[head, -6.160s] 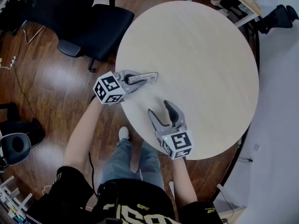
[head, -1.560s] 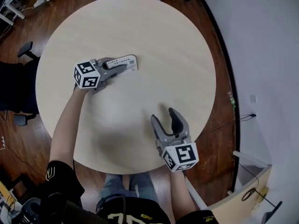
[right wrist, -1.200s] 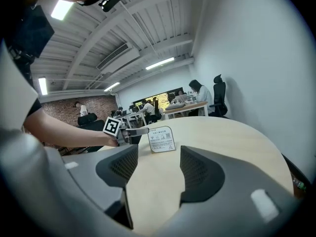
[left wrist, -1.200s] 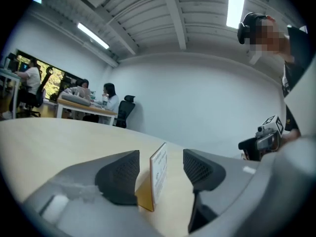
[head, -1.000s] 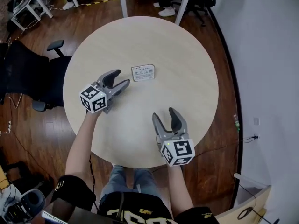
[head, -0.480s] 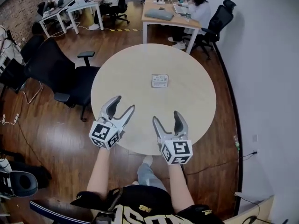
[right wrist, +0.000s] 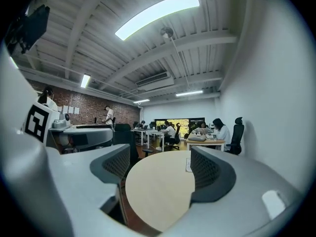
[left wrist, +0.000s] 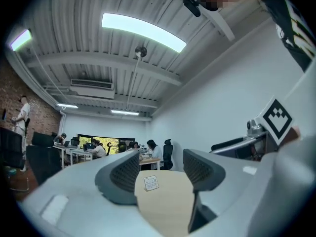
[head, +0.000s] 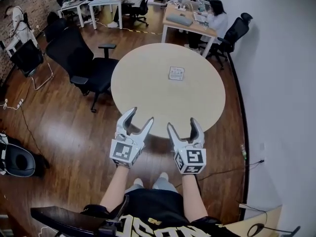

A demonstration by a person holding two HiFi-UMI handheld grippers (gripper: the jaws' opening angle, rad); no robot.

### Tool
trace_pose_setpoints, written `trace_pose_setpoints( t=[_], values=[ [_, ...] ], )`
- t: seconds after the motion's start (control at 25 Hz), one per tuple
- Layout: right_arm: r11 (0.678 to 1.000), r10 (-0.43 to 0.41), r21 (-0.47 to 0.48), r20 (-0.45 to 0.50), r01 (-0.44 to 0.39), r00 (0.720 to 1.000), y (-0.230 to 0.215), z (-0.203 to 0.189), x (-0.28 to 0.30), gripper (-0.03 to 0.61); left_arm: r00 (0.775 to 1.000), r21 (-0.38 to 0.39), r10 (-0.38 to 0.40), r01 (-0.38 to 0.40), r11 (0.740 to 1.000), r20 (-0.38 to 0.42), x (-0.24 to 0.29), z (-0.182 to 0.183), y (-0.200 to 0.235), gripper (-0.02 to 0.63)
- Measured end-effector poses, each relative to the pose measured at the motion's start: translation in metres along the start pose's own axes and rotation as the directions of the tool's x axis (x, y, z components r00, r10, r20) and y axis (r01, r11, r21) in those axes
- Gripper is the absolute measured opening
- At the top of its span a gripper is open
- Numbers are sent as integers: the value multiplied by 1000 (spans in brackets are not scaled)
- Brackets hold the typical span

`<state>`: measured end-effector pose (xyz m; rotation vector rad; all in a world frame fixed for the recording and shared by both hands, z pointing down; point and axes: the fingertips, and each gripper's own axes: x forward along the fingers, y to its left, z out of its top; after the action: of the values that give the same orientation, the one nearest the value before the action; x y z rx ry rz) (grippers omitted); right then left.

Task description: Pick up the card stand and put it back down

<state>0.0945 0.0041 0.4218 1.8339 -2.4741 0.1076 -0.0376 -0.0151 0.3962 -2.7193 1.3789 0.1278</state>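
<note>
On the far half of the round counter (head: 148,90): card stand (head: 176,73) standing alone | left gripper (head: 140,116): at the counter's near edge, jaws partly apart, nothing between them | right gripper (head: 183,124): beside it, jaws apart, empty | both well apart from the card stand

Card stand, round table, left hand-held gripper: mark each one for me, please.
card stand (head: 176,73), head view, the middle of its printed face.
round table (head: 148,83), head view, a bare part of its top.
left hand-held gripper (head: 140,116), head view, midway between its open fingertips.
</note>
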Motion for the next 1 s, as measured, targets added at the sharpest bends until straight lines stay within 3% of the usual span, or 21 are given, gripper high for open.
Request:
trace_pose_setpoints(
  t=[0.24,0.36,0.48,1.0],
  values=[
    [999,35,-14,48,-35,998,-7,28,-1,377,995,63,96,-95,994,-24,-10,31,-3,295],
    [999,38,-27,47,-36,998,-26,36,-14,376,993,38,112,-113,993,22,-7,41,-19,286],
    [998,51,-30,78,-49,996,-40,41,-17,376,991,53,133,-134,990,8,2,37,-24,282],
    [996,80,-36,48,-78,996,-46,35,-21,376,991,-15,126,-126,992,53,7,34,-35,264]
  ],
)
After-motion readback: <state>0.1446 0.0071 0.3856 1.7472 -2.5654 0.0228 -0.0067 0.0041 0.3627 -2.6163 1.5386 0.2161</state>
